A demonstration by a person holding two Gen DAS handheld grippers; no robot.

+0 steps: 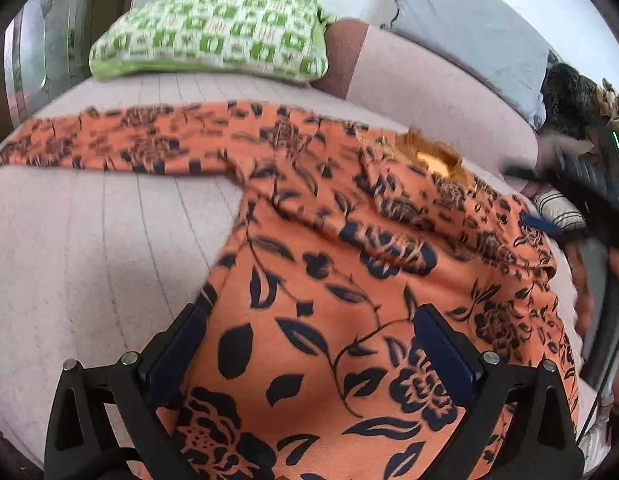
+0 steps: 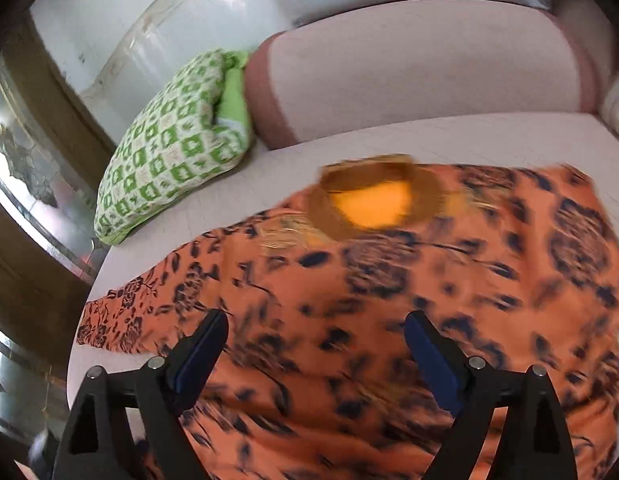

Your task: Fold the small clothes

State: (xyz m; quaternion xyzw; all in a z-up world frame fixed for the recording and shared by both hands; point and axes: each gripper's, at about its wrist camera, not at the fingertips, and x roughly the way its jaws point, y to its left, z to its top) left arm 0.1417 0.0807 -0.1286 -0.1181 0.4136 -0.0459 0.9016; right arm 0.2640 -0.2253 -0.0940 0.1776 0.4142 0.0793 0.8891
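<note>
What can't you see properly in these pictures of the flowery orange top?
- Orange top: its bottom hem is cut off by the lower edge in both wrist views.
- Its right sleeve: folded over in the left wrist view, blurred in the right one.
- Right gripper: blurred at the left wrist view's edge.
- Neckline: motion blur hides details.

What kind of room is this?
Probably a bedroom at home: a quilted mattress with a green checked pillow, grey bedding behind, and an orange floral garment spread out.
</note>
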